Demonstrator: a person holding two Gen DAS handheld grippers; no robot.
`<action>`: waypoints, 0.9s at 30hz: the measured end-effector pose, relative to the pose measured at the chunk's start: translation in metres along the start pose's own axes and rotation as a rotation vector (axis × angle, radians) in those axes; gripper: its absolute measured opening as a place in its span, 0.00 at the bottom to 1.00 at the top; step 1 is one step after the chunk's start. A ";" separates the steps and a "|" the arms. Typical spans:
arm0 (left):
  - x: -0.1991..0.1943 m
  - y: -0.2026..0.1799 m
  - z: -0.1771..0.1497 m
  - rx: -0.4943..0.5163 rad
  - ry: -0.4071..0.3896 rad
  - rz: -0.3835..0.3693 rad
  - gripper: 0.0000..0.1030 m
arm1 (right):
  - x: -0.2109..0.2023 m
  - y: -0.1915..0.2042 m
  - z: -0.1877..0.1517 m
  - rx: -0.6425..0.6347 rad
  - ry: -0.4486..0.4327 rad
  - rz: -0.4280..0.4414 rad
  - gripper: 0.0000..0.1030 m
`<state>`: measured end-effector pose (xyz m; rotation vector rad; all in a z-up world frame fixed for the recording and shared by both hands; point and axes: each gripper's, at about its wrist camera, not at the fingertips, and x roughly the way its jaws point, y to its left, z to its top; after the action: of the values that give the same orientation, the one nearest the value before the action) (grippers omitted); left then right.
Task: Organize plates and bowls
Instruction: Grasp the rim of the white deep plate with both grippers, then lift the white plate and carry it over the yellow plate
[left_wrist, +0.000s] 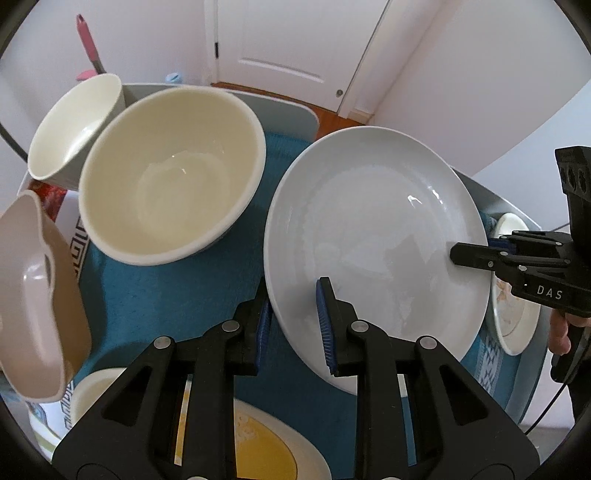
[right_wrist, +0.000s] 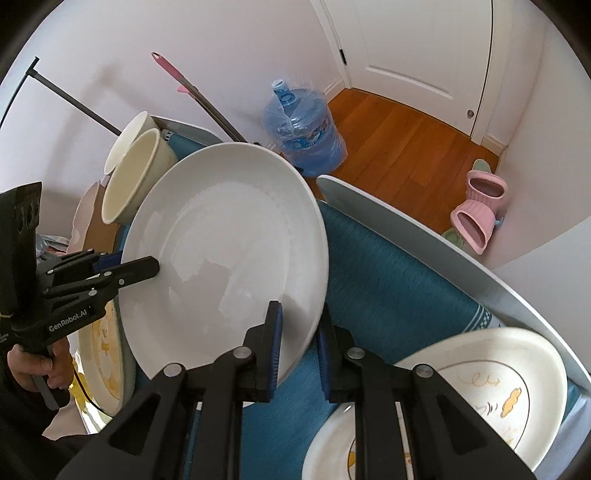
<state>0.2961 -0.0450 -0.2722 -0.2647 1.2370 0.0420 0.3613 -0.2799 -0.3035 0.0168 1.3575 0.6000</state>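
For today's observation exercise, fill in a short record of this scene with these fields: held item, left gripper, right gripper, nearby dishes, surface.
held item: large white plate, lifted and tilted above the table
left gripper: jaws straddle the plate's rim, one finger on each face
right gripper: jaws straddle the opposite rim
nearby dishes: cream bowl, white bowl, pink dish, patterned plate
surface: blue cloth over a grey table

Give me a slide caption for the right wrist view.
Both grippers, right and left, clamp opposite rims of a large white plate above the blue mat.
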 end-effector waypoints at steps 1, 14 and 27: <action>-0.007 -0.002 -0.001 0.004 -0.008 0.000 0.20 | -0.003 0.001 -0.001 -0.001 -0.005 -0.002 0.16; -0.111 0.008 -0.039 0.014 -0.141 0.003 0.20 | -0.077 0.073 -0.027 -0.089 -0.073 -0.045 0.16; -0.131 0.081 -0.118 0.021 -0.097 0.025 0.20 | -0.033 0.158 -0.101 -0.026 -0.062 -0.002 0.16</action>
<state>0.1296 0.0220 -0.1991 -0.2268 1.1435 0.0631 0.2043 -0.1922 -0.2418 0.0134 1.2894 0.6105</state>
